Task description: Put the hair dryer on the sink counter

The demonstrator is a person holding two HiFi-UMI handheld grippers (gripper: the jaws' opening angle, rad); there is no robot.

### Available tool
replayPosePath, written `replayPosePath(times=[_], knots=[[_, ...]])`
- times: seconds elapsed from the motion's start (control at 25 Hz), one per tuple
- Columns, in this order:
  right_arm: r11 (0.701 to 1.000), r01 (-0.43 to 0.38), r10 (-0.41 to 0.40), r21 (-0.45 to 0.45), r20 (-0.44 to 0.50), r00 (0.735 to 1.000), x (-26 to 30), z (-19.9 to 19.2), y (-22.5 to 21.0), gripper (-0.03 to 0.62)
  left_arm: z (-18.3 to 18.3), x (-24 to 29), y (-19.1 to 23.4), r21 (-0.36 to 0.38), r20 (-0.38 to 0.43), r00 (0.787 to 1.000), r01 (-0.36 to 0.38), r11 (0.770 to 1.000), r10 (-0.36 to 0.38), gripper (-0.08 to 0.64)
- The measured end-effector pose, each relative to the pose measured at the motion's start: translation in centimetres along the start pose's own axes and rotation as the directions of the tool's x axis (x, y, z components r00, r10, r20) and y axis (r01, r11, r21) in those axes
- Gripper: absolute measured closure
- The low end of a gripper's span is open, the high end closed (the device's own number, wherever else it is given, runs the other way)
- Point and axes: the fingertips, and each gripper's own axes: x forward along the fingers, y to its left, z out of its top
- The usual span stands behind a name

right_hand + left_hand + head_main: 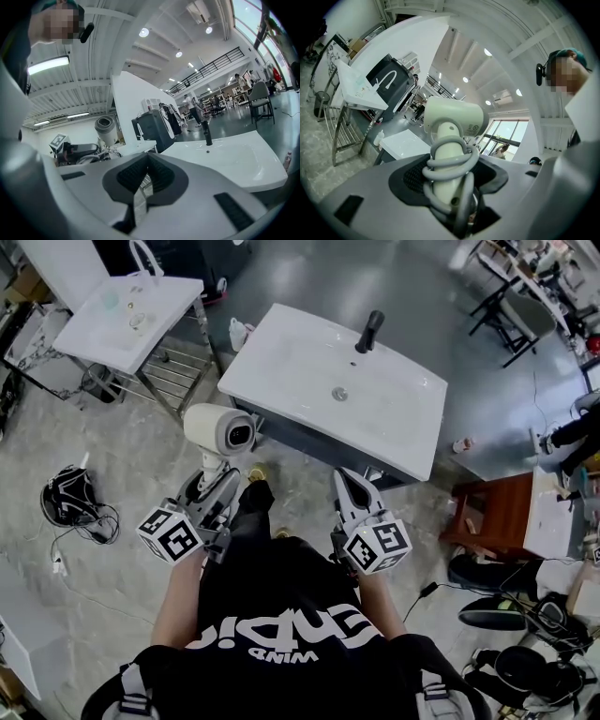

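A white hair dryer (219,428) stands upright, its grey cord coiled round the handle (449,159). My left gripper (214,482) is shut on that handle, with the barrel (453,117) above the jaws. The white sink counter (281,362) with a black faucet (371,331) lies just ahead, and the dryer hangs short of its near left corner. My right gripper (349,480) is held level beside the left one, its jaws together with nothing between them (146,161). The right gripper view shows the dryer (105,127) at the left and the counter (229,161) at the right.
A second white basin on a metal stand (131,306) is at the far left. A small bottle (239,332) sits on the floor between the two. A wooden stool (492,512) stands right of the counter. Cables and dark gear (70,495) lie on the floor.
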Motion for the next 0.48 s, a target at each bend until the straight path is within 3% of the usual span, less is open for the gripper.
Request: replayPosePath(times=[0.48], knots=[[1.000, 0.026, -0.026, -0.004, 0.001, 1.000, 2.4, 0.9, -3.0, 0.574, 1.0, 4.9, 2.2, -0.008, -0.006, 1.000, 0.029, 1.000, -0.029, 0.293]])
